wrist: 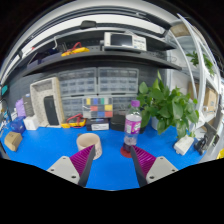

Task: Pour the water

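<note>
A clear bottle (pixel 132 128) with a pink label and purple cap stands upright on a red coaster on the blue table (pixel 110 170), just beyond my right finger. A short cream cup (pixel 91 141) stands on the table beyond my left finger. My gripper (pixel 112 162) is open and empty, its magenta pads (pixel 84 158) wide apart over bare table, short of both objects.
A green potted plant (pixel 168 107) stands right of the bottle. A colourful cube block (pixel 98 108), a white frame (pixel 46 100), a toy car (pixel 74 122) and small objects line the back. A microwave (pixel 122 41) sits on the shelf above.
</note>
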Demonstrator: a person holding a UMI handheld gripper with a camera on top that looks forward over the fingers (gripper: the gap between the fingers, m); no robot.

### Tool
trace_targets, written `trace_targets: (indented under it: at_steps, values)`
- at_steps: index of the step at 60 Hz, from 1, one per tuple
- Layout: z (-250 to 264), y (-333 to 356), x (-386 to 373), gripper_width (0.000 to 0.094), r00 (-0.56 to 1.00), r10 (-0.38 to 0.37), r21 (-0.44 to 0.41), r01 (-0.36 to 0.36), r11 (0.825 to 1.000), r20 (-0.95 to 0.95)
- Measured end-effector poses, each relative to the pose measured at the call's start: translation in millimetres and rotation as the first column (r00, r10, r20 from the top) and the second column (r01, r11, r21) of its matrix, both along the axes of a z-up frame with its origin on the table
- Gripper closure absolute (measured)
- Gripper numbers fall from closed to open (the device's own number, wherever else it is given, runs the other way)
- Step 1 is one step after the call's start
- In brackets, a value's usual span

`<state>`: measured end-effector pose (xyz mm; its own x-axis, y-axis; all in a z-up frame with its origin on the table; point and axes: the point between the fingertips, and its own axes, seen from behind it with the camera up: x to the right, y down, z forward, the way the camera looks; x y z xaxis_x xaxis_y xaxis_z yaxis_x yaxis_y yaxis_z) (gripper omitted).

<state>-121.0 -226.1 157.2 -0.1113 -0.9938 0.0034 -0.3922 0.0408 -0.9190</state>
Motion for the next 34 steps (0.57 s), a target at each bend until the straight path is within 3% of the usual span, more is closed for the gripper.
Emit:
trace_targets:
  at_steps: [19, 34]
  values:
    - [70, 70, -44, 0.0213, 0.989, 0.106, -0.010, -0.106, 0.994, 0.099]
    - [93, 94, -54, 0.0217, 0.983, 0.116, -0.005, -0.117, 0.993, 0.144]
